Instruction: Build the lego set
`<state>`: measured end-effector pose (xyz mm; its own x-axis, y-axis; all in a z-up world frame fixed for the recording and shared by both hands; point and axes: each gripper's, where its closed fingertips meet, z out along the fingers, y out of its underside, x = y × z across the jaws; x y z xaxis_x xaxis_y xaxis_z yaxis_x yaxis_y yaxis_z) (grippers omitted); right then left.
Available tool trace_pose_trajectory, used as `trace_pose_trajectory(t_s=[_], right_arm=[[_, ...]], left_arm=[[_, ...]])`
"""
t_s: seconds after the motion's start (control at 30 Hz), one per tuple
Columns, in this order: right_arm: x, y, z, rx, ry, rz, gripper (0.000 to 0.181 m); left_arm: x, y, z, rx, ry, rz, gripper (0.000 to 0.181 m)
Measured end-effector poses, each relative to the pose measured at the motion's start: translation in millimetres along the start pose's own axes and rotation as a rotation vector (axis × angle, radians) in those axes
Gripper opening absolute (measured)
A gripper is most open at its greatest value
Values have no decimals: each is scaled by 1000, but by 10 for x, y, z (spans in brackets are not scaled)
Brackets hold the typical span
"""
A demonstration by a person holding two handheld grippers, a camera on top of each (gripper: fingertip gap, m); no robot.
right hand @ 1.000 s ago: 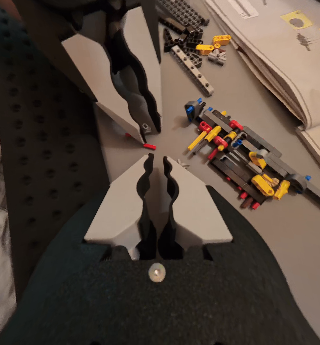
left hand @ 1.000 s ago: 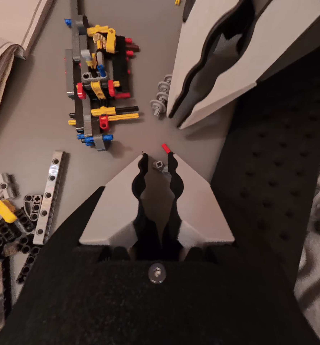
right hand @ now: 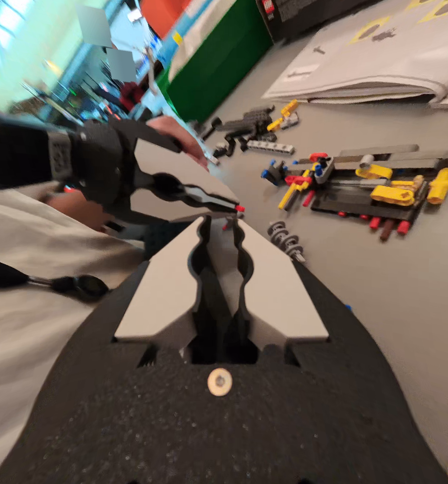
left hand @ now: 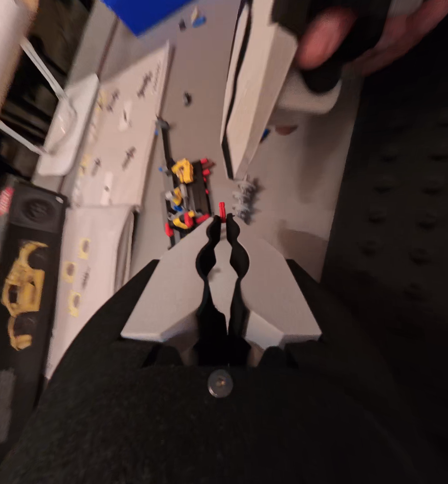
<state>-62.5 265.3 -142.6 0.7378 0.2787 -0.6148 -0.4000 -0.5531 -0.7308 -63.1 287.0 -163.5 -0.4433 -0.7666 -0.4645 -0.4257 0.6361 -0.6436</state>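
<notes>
The left gripper [left hand: 223,219] pinches a small red pin [left hand: 221,209] by one end at its very fingertips, lifted above the grey table [right hand: 374,301]. The right gripper [right hand: 221,222] is spread empty, tips just beside that pin. The partly built Technic assembly [right hand: 361,183] lies on the table, apart from both. With so little of the pin held, it may pivot or pop free if the right gripper nudges it; blur makes the grip hard to judge.

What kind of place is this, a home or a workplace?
Probably a shared office or workshop, though blur limits certainty: a grey table with an open instruction booklet, stacked boxes behind, and a bright open room beyond.
</notes>
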Motion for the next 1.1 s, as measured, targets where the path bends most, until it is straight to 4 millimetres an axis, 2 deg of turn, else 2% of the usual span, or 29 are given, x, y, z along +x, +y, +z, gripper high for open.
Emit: trace_pose_trajectory(t_s=[0.13, 0.27, 0.6, 0.83, 0.93, 1.0, 1.03, 1.1], right_arm=[[23, -112, 16, 58, -21, 56, 15], [-4, -166, 3, 96, -69, 93, 15], [-58, -127, 36, 71, -97, 64, 3], [-62, -106, 32, 64, -84, 39, 2], [-53, -105, 37, 66, -55, -5, 2], [-36, -115, 22, 71, -32, -34, 2], [-31, -109, 16, 70, -25, -43, 3], [-40, -98, 13, 70, -37, -32, 2]], left_arm=[[-112, -213, -71, 106, -60, 103, 2], [-153, -286, -106, 150, -72, 117, 2], [-47, -324, -124, 183, -19, 157, 2], [-31, -326, -122, 187, -7, 151, 2], [-43, -232, -141, 157, 52, -34, 6], [-165, 7, -196, 67, 24, -258, 19], [-155, 172, -227, -7, 35, -379, 26], [28, 423, -299, -148, 102, -568, 30]])
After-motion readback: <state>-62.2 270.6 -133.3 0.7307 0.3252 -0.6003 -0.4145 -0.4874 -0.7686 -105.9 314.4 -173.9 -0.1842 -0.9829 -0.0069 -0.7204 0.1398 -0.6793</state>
